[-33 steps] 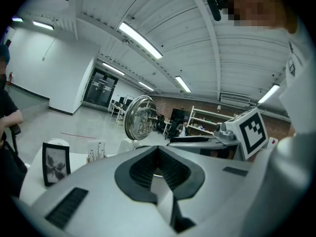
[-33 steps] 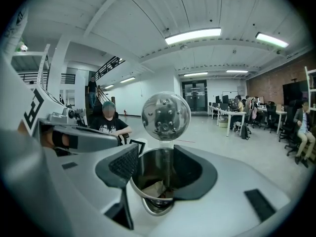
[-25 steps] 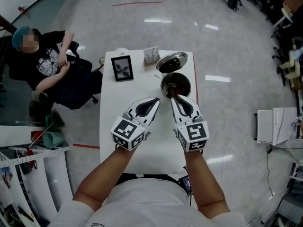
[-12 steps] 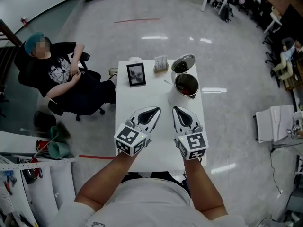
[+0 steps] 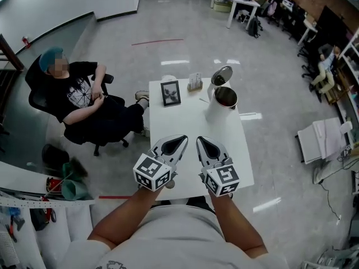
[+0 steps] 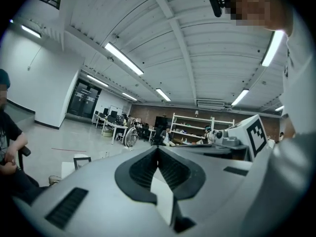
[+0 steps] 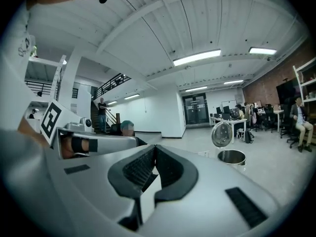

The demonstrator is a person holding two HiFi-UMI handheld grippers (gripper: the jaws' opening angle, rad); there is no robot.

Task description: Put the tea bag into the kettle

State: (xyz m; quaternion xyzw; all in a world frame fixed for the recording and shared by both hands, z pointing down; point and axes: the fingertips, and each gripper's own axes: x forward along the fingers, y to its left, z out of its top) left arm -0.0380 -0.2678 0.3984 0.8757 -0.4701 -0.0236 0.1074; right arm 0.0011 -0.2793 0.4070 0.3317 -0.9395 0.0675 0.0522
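I hold: left gripper [image 5: 180, 140], jaws pressed together, empty; right gripper [image 5: 201, 142], jaws likewise together, empty; open stainless-steel kettle [image 5: 223, 101], lid up, on white square table [image 5: 185, 122]

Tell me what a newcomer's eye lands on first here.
Two grippers with marker cubes fill the head view's foreground, the left gripper and right gripper both shut and empty, side by side over the near end of a white table. At its far right corner stands an open kettle, lid tipped up. A person sits left of the table.
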